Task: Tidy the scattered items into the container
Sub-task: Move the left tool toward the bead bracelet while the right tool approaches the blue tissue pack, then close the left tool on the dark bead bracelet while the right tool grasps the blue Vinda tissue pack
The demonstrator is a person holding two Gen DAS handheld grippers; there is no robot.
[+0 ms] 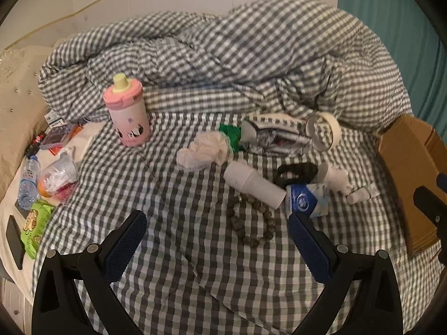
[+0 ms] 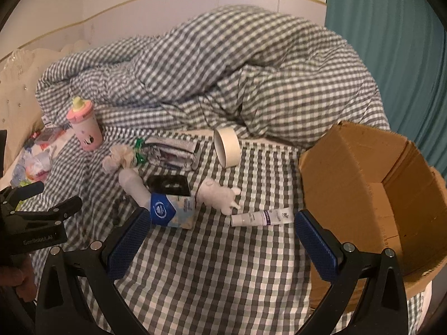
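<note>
While both grippers hover over the grey-and-white checked bed [image 2: 212, 279], the left gripper [image 1: 218, 240] and the right gripper [image 2: 223, 234] have their blue-padded fingers spread wide, holding nothing. The open brown cardboard box [image 2: 349, 167] sits at 3 o'clock. From 9 to 12 o'clock lie a pink lidded cup [image 1: 128, 111], brown bead bracelet [image 1: 251, 223], blue-and-white tissue packet [image 2: 170, 212], white tape roll [image 2: 227, 146] and white cream tube [image 2: 262, 217].

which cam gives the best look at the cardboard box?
Right wrist. The cardboard box fills the right side there, open mouth and inner walls visible, nothing seen inside. Left wrist catches only part of the box at the right frame edge, partly hidden by the other hand-held gripper.
</note>
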